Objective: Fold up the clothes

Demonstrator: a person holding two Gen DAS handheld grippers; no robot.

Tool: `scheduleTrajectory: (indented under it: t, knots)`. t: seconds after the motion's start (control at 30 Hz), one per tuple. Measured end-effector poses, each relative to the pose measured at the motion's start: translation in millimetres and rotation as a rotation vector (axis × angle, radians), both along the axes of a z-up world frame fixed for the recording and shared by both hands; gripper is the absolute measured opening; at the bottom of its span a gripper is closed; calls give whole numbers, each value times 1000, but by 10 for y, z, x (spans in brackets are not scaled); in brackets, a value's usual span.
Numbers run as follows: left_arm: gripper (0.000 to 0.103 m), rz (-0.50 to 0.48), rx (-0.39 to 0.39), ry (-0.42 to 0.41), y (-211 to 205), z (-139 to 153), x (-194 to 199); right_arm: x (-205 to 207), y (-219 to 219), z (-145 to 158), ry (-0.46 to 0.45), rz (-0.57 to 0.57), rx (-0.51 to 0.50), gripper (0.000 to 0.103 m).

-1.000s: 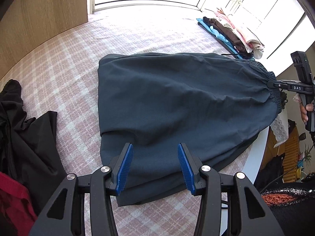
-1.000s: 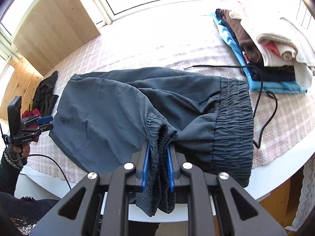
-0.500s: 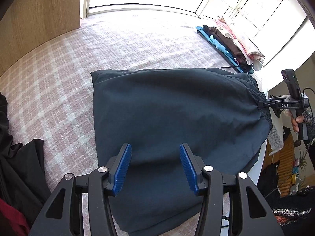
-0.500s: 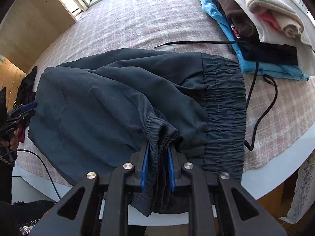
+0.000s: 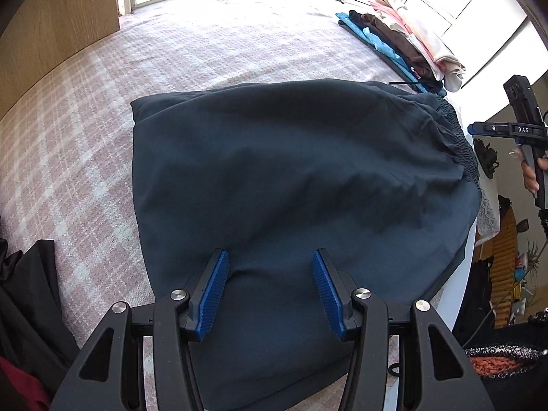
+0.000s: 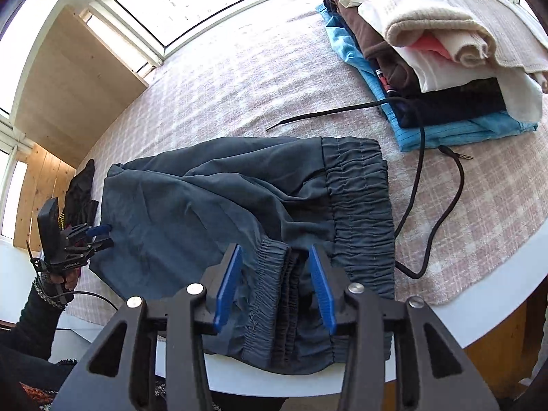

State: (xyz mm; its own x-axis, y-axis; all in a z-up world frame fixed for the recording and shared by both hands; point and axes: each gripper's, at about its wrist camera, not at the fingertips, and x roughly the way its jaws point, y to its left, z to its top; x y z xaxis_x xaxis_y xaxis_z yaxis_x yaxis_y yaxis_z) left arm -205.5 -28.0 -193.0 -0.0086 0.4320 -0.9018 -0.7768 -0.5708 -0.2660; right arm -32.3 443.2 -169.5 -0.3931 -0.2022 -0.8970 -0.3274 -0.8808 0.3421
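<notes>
Dark blue-grey trousers (image 5: 291,178) lie folded lengthwise on a pink checked cloth (image 5: 85,144), hem end towards the left wrist view, gathered waistband (image 6: 359,198) towards the right wrist view. My left gripper (image 5: 270,287) hovers open above the hem end, nothing between its blue pads. My right gripper (image 6: 279,287) is open, its pads either side of the bunched waistband corner (image 6: 284,294), which rests loose over the table's white edge. Each gripper shows in the other's view: the right gripper (image 5: 479,129) beyond the waistband, the left gripper (image 6: 101,236) by the hem.
A pile of folded clothes (image 6: 441,54) sits at the far right with a black cord (image 6: 421,171) trailing from it. Black and red garments (image 5: 27,325) lie heaped at the left. The white table edge (image 6: 479,311) runs close to the waistband. A wooden wall (image 5: 51,34) stands behind.
My right gripper has opened and let go of the waistband, which now lies slack between its pads. My left gripper moved forward over the hem end and stayed open.
</notes>
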Motion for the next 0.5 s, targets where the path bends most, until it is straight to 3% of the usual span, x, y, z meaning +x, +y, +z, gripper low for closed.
scheduleTrajectory:
  t: [0.37,0.5]
  knots:
    - [49,-31,-45,6,95,-42,47,-342,-212,-365,-42,245,92,40]
    - [50,-34,-61,9,129,-45,57,-264,-337,-56,77,276,133,40]
